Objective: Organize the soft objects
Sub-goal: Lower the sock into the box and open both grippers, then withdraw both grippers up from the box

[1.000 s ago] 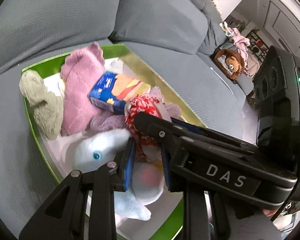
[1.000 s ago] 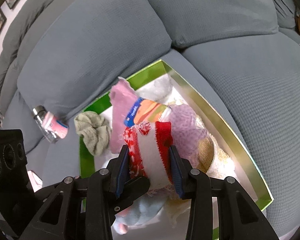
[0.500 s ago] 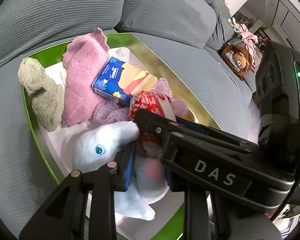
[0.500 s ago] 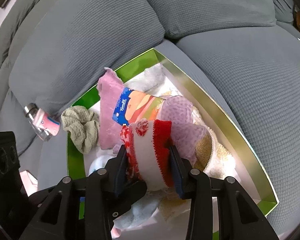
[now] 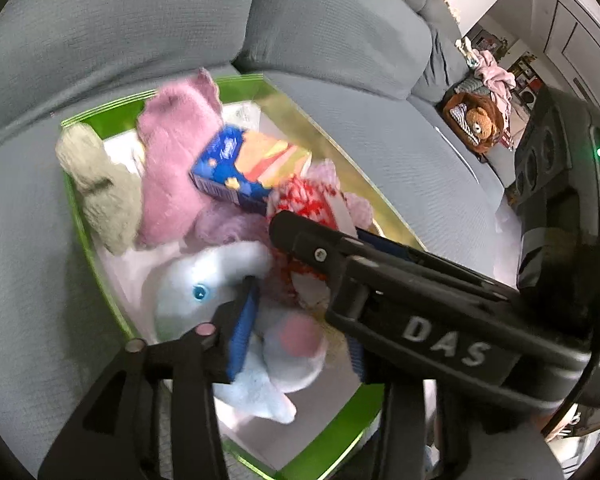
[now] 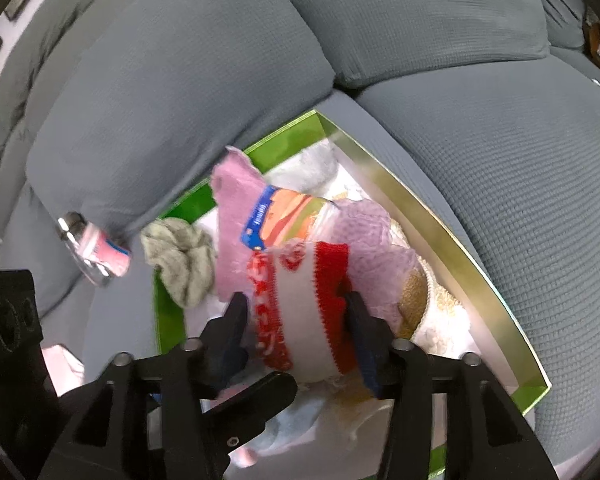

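Note:
A green box (image 5: 100,264) (image 6: 440,220) on the grey sofa holds soft things: a pink cloth (image 5: 172,168) (image 6: 232,216), a grey-green scrunchie (image 5: 100,192) (image 6: 180,256), a lilac knit piece (image 6: 372,240), a tissue pack (image 5: 244,168) (image 6: 284,216) and a white plush with a blue eye (image 5: 204,288). My right gripper (image 6: 296,312) is shut on a red-and-white knit sock (image 6: 300,300) (image 5: 308,204) held over the box. My left gripper (image 5: 300,332) is open over the white plush, with the right gripper crossing in front of it.
A small bottle with a pink label (image 6: 96,248) lies on the sofa left of the box. Grey back cushions (image 6: 180,100) stand behind it. A brown teddy bear (image 5: 480,124) and clothes sit at the sofa's far end.
Both grippers have drawn back and up a little from the box. The right one still holds the sock. The left one's jaws stand wider over the plush.

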`<state>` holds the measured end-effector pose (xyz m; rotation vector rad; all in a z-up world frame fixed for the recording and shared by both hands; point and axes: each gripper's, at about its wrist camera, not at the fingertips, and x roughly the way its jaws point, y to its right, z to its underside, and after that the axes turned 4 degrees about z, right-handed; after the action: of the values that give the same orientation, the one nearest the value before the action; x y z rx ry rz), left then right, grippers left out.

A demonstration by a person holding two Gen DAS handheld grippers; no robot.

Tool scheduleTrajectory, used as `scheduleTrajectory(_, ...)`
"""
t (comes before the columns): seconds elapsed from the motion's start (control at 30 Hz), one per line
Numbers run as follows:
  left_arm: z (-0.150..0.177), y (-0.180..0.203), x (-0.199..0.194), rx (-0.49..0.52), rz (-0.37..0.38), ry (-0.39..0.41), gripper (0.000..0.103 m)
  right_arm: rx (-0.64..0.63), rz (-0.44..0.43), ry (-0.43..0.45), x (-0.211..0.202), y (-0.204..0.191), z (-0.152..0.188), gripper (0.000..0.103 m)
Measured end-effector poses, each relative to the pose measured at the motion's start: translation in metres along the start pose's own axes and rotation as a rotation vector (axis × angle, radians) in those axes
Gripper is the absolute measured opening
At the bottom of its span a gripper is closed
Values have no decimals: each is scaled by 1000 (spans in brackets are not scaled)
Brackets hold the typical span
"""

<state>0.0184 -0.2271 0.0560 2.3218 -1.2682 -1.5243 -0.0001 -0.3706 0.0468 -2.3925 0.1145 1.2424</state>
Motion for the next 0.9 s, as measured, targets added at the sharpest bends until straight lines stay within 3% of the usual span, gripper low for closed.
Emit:
scheduleTrajectory(0.03,0,1,-5,8,-13,21,54,17,-19,11,-4,1,0,73)
scheduleTrajectory(0.17,1,2,-29,27,-45,100,72,39,-77,77,-27,2,1,76)
scheduleTrajectory(0.23,1,2,-37,26,-40,118,82,45,-91,109,-37,2,1,82)
scheduleTrajectory(0.4,5,8,-63,56,-98,200,102,35,-45,191,-63,-6,2,90)
scheduleTrajectory(0.77,13,9,-84,6,-172,205,102,-54,55,322,-107,-30,15,94)
scheduleTrajectory(0.9,19,7,-84,-35,-164,173,102,-88,80,354,-118,-37,21,94)
